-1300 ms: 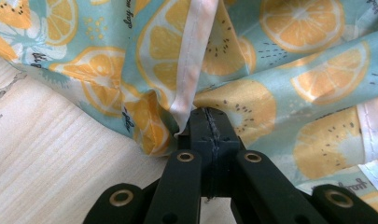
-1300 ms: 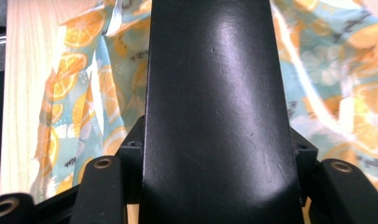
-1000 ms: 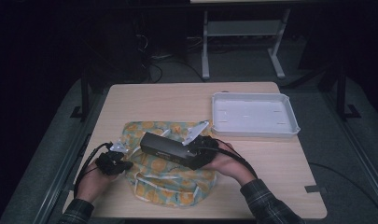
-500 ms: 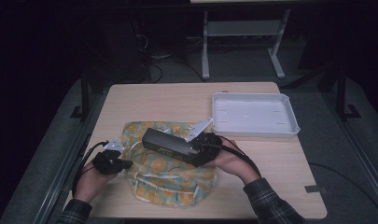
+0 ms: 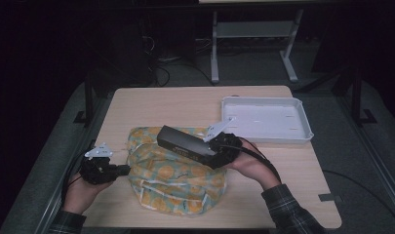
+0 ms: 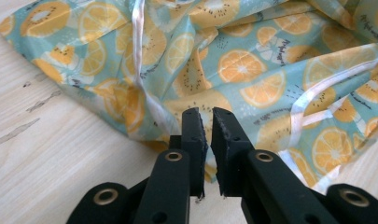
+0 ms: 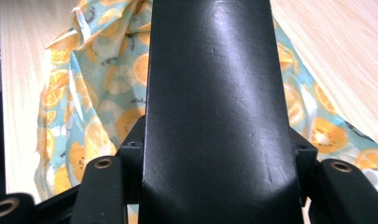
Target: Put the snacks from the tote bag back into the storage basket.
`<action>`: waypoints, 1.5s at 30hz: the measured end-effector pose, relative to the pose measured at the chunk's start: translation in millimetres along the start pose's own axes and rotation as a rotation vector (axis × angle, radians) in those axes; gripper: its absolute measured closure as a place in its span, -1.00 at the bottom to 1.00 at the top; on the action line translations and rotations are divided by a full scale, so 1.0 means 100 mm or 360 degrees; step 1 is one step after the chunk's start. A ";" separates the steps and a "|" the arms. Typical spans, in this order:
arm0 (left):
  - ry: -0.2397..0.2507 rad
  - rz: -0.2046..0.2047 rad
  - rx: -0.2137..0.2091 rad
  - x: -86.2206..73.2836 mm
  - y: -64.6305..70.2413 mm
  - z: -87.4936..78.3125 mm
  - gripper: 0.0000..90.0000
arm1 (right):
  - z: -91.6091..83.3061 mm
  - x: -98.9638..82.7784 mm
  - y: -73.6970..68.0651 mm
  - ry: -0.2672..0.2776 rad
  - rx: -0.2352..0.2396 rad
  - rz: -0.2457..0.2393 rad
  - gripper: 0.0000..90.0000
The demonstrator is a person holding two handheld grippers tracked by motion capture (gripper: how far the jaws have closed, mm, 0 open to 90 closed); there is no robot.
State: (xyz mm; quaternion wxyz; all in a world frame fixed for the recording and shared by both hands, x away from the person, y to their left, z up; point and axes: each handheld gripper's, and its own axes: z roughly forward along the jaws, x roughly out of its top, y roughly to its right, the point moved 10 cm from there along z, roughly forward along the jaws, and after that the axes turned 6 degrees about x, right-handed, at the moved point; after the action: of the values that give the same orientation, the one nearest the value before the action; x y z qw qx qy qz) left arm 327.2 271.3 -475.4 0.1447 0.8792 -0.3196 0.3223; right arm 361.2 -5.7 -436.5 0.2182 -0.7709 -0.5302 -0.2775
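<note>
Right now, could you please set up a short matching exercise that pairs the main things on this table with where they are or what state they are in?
Things:
1. black box
2. fruit-print bag
3. white tray
4. left gripper

Places or states:
A. lies crumpled on the wooden table
B. stands empty at the table's far right
C. clamped in the right gripper, lifted over the cloth
D. jaws a narrow gap apart, just been opening, nothing between them, at the cloth's edge

Pairs: 1-C, 2-A, 3-B, 4-D
</note>
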 end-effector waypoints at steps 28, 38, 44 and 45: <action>-0.0068 -0.0046 0.0079 -0.51 -0.11 -0.13 -0.03 | -0.42 -0.38 0.62 0.0047 -0.0173 0.0224 -0.07; -0.0067 -0.0040 0.0086 -0.54 -0.14 -0.06 -0.32 | -0.50 -0.57 0.92 0.0058 -0.0233 0.0319 -0.07; -0.0068 -0.0029 0.0100 -0.51 -0.15 0.01 -0.47 | -0.59 -0.67 1.12 0.0065 -0.0270 0.0350 -0.07; -0.0072 -0.0028 0.0108 -0.51 -0.15 0.02 -0.49 | -0.61 -0.69 1.15 0.0072 -0.0278 0.0358 -0.07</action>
State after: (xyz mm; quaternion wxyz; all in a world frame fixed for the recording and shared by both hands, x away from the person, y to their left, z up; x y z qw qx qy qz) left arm 307.6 305.5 -511.1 0.1104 0.8935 -0.3039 0.3116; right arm 437.2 -131.2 -441.0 0.1919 -0.8350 -0.4093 -0.3137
